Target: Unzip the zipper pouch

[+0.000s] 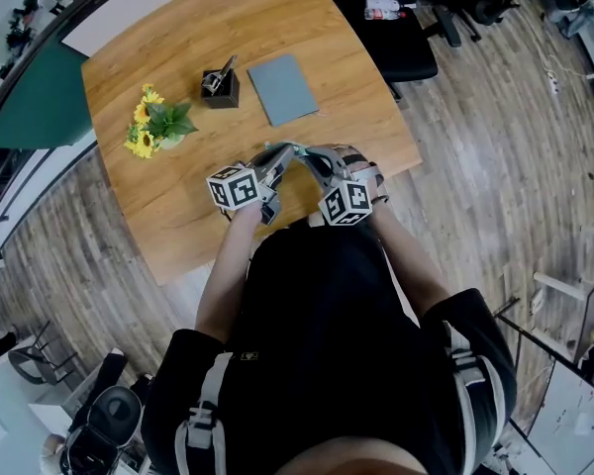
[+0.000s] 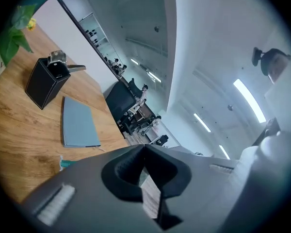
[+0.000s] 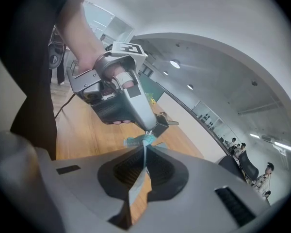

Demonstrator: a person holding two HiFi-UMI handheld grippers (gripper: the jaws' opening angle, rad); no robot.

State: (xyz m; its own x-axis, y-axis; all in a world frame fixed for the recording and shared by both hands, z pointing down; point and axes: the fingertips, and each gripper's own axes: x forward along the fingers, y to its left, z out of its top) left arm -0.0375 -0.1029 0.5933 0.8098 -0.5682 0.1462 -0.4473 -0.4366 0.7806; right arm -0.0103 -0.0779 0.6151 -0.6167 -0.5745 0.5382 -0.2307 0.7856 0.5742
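The zipper pouch is a thin grey-blue pouch with a teal zip end, held up over the table's near edge between both grippers. In the right gripper view it runs edge-on through my right gripper, which is shut on it. The teal end sticks out just past the jaws. My left gripper is pinched shut on a small pull at that teal end. In the left gripper view my left gripper has its jaws together, with a pale strip showing between them lower down. The two grippers, left and right, meet tip to tip.
On the wooden table stand a pot of yellow flowers and a black pen holder. Beside the holder lies a flat grey-blue cover. A black office chair stands past the table's far right corner.
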